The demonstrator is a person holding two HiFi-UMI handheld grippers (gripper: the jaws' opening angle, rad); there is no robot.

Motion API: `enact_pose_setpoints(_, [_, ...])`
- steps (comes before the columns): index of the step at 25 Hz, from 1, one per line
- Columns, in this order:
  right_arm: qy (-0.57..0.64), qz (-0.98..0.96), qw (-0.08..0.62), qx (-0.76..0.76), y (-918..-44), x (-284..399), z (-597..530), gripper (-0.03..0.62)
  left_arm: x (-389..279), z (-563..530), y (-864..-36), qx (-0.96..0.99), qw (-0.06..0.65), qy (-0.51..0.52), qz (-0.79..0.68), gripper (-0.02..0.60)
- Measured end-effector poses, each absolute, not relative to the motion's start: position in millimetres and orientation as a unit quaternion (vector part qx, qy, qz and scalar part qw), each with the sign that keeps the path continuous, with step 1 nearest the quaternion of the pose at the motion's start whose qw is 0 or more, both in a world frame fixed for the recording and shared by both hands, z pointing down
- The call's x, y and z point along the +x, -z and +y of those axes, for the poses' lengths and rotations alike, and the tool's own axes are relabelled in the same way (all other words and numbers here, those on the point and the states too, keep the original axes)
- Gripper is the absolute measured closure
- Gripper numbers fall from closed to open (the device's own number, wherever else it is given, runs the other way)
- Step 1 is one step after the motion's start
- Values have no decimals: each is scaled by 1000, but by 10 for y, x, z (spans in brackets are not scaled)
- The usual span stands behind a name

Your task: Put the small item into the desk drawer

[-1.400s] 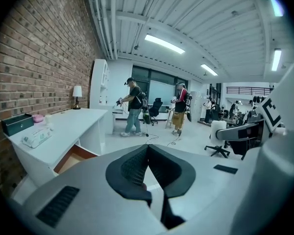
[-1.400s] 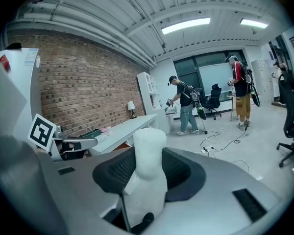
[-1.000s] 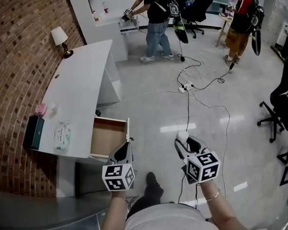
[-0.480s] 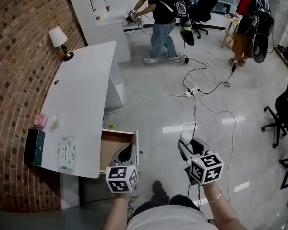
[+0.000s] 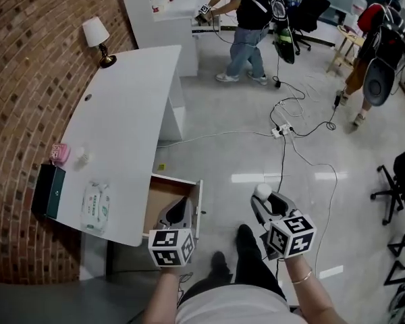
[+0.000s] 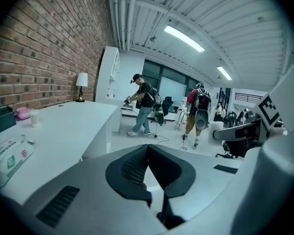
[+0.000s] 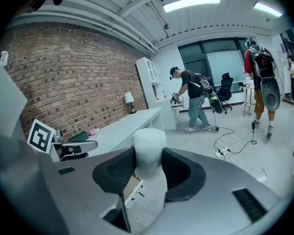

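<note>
Room: brick wall (image 5: 34, 59) on the left, pale glossy floor with cables (image 5: 304, 123) trailing across it, other people busy at the far end.
Desk: the long white desk (image 5: 125, 127) runs along the wall, with a lamp (image 5: 96, 32) at its far end and a wipes pack (image 5: 94, 204) near this end.
Drawer: the drawer (image 5: 160, 201) is pulled open at the near end of the desk. Its brown inside looks bare.
Item: the small white item (image 5: 262, 192) is in the right gripper (image 5: 262, 199), out over the floor and well apart from the desk.
Right jaws: clenched on the item, one pad on each flank. Its rounded top rises above the pads and its long axis stands upright between them.
Left gripper: the left gripper (image 5: 182, 204) is at the drawer's front edge, its jaws closed tip to tip with nothing between them.
Key relation: the drawer lies to the left of the right gripper, with the left gripper between the two. The left gripper is nearer the drawer, but the right one carries the load.
Next move, as I judge it: swing the right gripper leftward over the open drawer, clear of the left gripper, then lower the item and let go.
</note>
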State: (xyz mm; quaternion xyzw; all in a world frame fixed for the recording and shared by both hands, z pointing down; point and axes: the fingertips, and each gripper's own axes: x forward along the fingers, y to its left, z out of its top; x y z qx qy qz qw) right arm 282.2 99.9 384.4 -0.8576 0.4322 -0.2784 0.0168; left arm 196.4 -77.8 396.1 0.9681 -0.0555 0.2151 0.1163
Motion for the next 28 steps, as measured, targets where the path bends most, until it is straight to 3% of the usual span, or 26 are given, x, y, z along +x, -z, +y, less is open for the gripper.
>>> enact_pose_setpoints(16, [307,633,-56,-708,-4221,3283,-464,421,1764,-1625,-4180,921,159,-203,-292,561])
enact_pose_setpoints(28, [330,755,-133,-551,-4668,2866,-1321,421,1133,-1729,-4396,842,206,-186,-462,561])
